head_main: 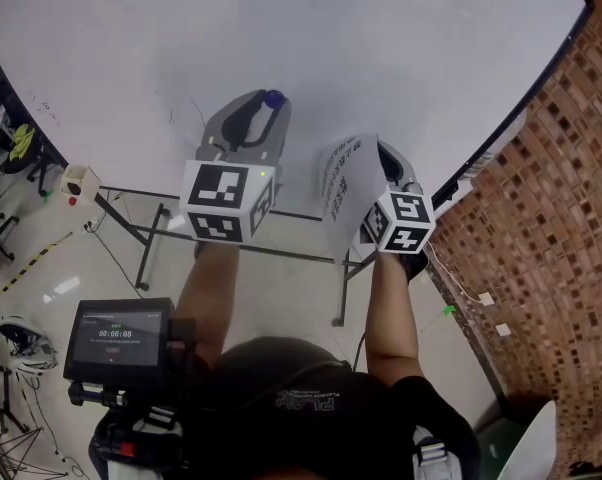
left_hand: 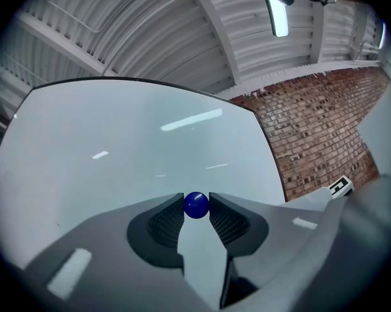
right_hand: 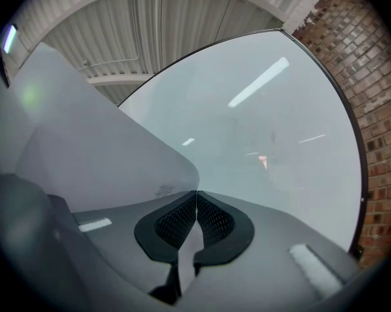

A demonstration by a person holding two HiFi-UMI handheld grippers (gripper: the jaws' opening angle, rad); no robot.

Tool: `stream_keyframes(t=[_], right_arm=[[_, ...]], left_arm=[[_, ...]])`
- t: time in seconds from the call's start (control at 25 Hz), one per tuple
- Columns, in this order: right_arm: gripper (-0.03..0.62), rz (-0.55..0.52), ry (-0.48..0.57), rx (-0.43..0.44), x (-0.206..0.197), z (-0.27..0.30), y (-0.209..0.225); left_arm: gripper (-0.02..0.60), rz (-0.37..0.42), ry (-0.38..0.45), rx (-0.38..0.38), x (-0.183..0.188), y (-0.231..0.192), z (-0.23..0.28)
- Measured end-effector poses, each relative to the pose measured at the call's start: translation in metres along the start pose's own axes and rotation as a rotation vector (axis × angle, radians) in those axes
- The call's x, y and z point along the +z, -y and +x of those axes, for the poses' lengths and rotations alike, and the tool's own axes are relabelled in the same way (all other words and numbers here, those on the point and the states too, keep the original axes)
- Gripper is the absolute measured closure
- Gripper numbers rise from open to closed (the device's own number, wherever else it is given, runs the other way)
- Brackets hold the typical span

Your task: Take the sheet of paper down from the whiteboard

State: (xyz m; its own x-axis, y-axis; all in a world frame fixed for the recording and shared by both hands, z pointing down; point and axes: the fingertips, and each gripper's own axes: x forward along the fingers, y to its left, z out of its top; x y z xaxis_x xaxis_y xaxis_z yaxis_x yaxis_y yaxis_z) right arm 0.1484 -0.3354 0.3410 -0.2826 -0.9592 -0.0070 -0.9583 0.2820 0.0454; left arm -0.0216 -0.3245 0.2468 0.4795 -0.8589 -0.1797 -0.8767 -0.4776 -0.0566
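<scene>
Paper comes first: the white printed sheet of paper (head_main: pixel 346 193) hangs pinched by one edge in your right tool (right_hand: pixel 196 197), whose jaws are closed flat on it. It curls back towards you and looks to be off the large white whiteboard (head_main: pixel 281 28) already. Your left tool (head_main: pixel 261 106) grips a small blue round magnet (left_hand: pixel 196 205) between its pads, just in front of the board; whether the magnet touches the board cannot be told.

To finish well, I would draw the sheet straight away from the board with a firm pinch, since a thin edge slips easily and a sideways tug could crease or tear it. Hold the magnet clear of the sheet so it does not catch the paper, and park it on bare board.

The board's face is glossy and mirrors strip lights (left_hand: pixel 280 15) under a ribbed white ceiling (left_hand: pixel 150 31). A red brick wall (head_main: pixel 551 198) stands to its right, and a pale shiny floor (head_main: pixel 61 268) lies below.
</scene>
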Motion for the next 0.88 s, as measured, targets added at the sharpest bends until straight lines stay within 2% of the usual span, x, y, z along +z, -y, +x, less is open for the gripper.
stream_keyframes(t=[0.88], right_arm=[[0.582, -0.017, 0.002, 0.000, 0.0010, -0.0010, -0.0048]], left_arm=[[0.459, 0.024, 0.004, 0.007, 0.0018, 0.0030, 0.0000]])
